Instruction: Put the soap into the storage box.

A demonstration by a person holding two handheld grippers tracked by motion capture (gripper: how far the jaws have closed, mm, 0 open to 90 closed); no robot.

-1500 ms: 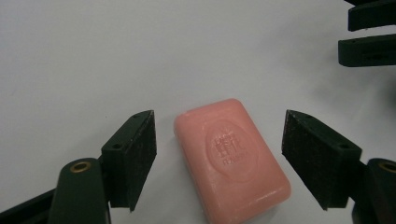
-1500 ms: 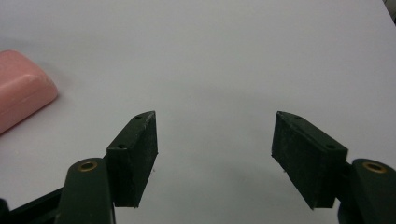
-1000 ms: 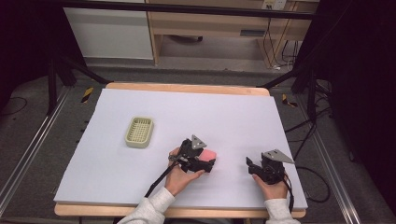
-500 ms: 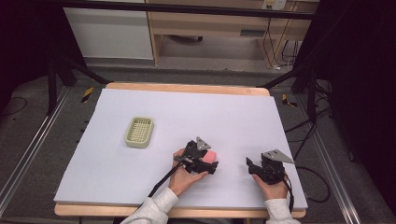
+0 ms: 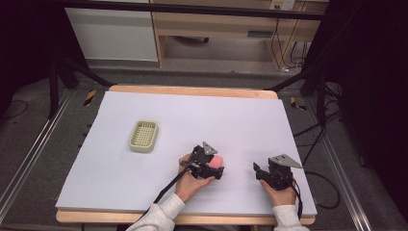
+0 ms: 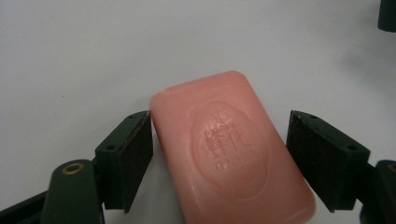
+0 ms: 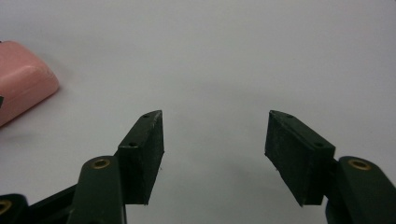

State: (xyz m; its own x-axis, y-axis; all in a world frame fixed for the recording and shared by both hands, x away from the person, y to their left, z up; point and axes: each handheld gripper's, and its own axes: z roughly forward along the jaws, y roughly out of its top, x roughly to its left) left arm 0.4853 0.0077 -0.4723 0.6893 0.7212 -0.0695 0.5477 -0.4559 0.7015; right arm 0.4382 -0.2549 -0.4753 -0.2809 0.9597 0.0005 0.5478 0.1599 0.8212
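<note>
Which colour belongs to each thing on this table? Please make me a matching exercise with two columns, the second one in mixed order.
Things:
1. soap bar
2. slotted dish
3. table sheet
4. wooden edge at the far side of the table

Colours:
A. pale yellow-green
B. light brown
C. pink
D. pale lilac

Right pairs: 1-C, 2-A, 3-D, 4-B.
</note>
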